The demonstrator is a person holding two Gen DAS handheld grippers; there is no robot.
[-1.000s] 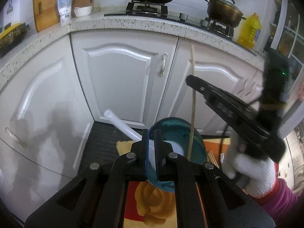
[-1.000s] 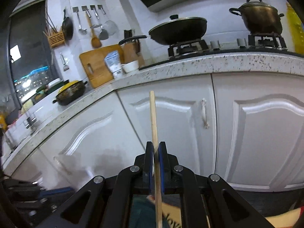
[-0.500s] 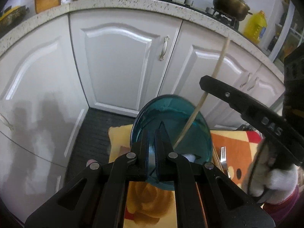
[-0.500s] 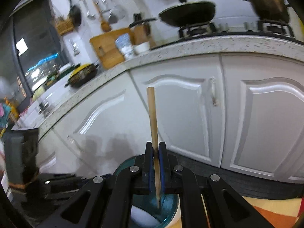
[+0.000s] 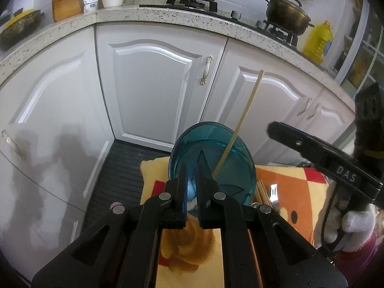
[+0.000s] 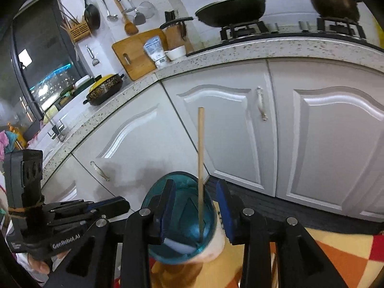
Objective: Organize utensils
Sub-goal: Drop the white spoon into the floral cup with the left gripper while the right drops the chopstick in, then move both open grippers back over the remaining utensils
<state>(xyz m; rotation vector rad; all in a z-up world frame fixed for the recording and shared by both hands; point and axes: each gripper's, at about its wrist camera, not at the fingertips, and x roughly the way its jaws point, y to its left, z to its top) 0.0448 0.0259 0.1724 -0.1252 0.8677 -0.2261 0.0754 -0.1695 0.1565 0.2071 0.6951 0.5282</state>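
A teal glass cup (image 5: 216,158) stands on the patterned tablecloth (image 5: 187,252). My left gripper (image 5: 190,180) is shut on the cup's near rim. A wooden chopstick (image 5: 242,120) stands in the cup, leaning up and right. In the right wrist view the chopstick (image 6: 200,158) stands free in the cup (image 6: 182,218). My right gripper (image 6: 196,206) is open, its jaws on either side of the chopstick and not touching it. A white utensil end (image 6: 177,246) lies in the cup's bottom.
A fork (image 5: 273,192) and more chopsticks (image 5: 261,192) lie on the cloth right of the cup. White kitchen cabinets (image 5: 153,91) stand close behind. The stone counter (image 6: 264,50) above holds a wok, a pot and a cutting board.
My right gripper lowered the chopstick into the cup and opened, letting it go. The long white utensil that stuck out of the cup has dropped inside. My left gripper stays on the rim.
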